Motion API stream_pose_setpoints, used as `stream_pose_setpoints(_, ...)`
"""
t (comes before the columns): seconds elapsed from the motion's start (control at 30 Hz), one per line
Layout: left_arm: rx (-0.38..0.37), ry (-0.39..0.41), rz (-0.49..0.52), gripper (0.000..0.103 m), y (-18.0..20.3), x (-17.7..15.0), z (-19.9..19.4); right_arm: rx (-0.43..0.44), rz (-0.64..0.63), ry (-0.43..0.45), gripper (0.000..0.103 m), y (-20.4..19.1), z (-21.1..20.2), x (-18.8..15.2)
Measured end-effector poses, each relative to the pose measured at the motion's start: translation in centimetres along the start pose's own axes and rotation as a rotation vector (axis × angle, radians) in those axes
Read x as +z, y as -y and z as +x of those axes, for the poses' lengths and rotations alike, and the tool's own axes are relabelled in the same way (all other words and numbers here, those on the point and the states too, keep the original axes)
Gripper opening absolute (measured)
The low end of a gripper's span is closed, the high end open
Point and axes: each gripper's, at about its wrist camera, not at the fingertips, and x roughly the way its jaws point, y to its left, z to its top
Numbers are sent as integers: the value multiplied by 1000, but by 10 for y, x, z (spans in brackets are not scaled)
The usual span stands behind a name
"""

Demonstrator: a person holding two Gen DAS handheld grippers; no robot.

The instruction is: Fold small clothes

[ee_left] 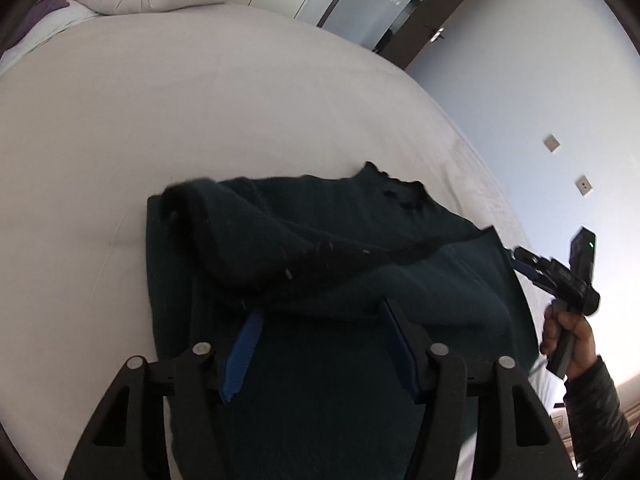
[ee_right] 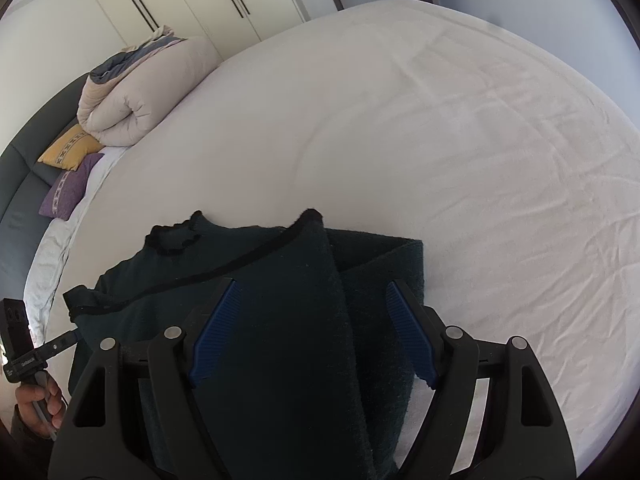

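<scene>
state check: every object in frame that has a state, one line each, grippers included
dark green garment: partly folded, layers doubled over, lying on the bed.
left gripper: open, garment beneath, pads not pressing it.
right gripper: open, fold lies between the fingers, not clamped.
duvet: rolled up at the head of the bed.
bed sheet: spread, lightly wrinkled.
wardrobe doors: closed.

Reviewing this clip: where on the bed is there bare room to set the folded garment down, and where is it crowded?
Bare white sheet spreads beyond and to the right of the dark green garment in the right wrist view. Crowded: the headboard end, with the rolled duvet, yellow cushion and purple cushion, and around the garment, where both open grippers hang.
</scene>
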Motion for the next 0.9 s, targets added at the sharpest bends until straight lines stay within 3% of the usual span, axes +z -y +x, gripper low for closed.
stream_pose_setpoints(0.1, -8, 34, -28, 60, -2, 25, 6, 7, 15, 4, 75, 4, 3, -2)
stream_pose_setpoints(0.2, -17, 136, -116, 60, -9, 67, 0, 12, 28, 10, 75, 5, 4, -2)
stream_pose_setpoints(0.27, -27, 189, -166, 62, -12, 76, -12, 22, 42, 7, 75, 5, 5, -2)
stream_pose_setpoints(0.33, -36, 210, -157, 74, -10, 66, -23, 24, 42, -1, 75, 6, 6, -1)
stream_pose_setpoints(0.4, 48, 186, -106, 87, -4, 48, -25, 24, 39, -9, 75, 6, 7, -2)
stream_pose_setpoints(0.5, 143, 123, -62, 87, -5, 14, -22, 30, 31, -1, 72, 5, 9, -3)
stream_pose_setpoints(0.53, 163, 105, -66, 88, -9, 4, -21, 32, 26, 1, 67, 4, 9, -4)
stream_pose_setpoints(0.6, 181, 68, -79, 87, -15, -15, -19, 33, 11, -26, 29, 1, 13, -4)
stream_pose_setpoints(0.7, 180, 51, -62, 87, -18, -33, -18, 5, -34, -24, 10, -7, 12, -5)
stream_pose_setpoints(0.9, 185, 51, -33, 81, -17, -42, -12, -14, 3, 81, 2, -6, -11, 3)
